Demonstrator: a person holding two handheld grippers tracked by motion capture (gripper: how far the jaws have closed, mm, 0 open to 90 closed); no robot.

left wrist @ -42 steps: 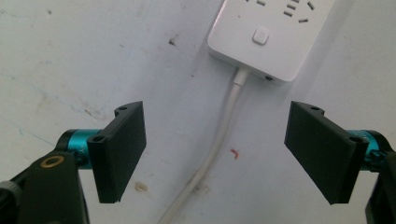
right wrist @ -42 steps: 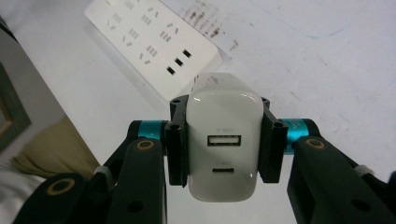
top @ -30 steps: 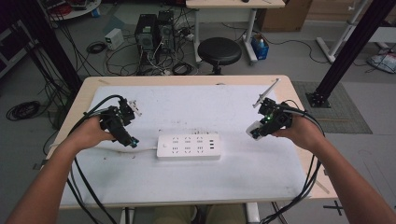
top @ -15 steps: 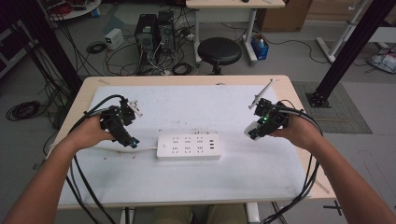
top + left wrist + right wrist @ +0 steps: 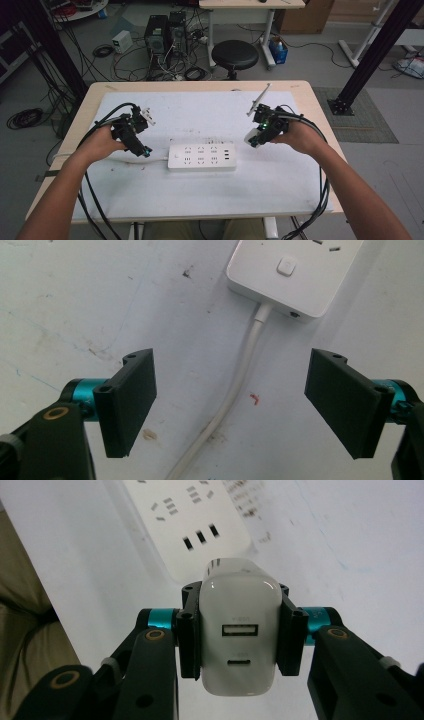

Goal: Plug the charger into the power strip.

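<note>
Near the worktop's [image 5: 150, 200] middle, a white power strip [image 5: 202, 156], long side parallel to the front edge, cord [image 5: 235, 390] trailing toward the left edge. Left gripper [image 5: 141, 148] just beside its left end, jaws wide apart over the cord, holding nothing. Right gripper [image 5: 254, 140] just off its right end, jaws clamped on a white USB charger [image 5: 239, 632], ports facing the camera.

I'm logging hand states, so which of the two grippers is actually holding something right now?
The right gripper: its jaws clamp a white USB charger. The left gripper is open, over the power strip's cord.
</note>
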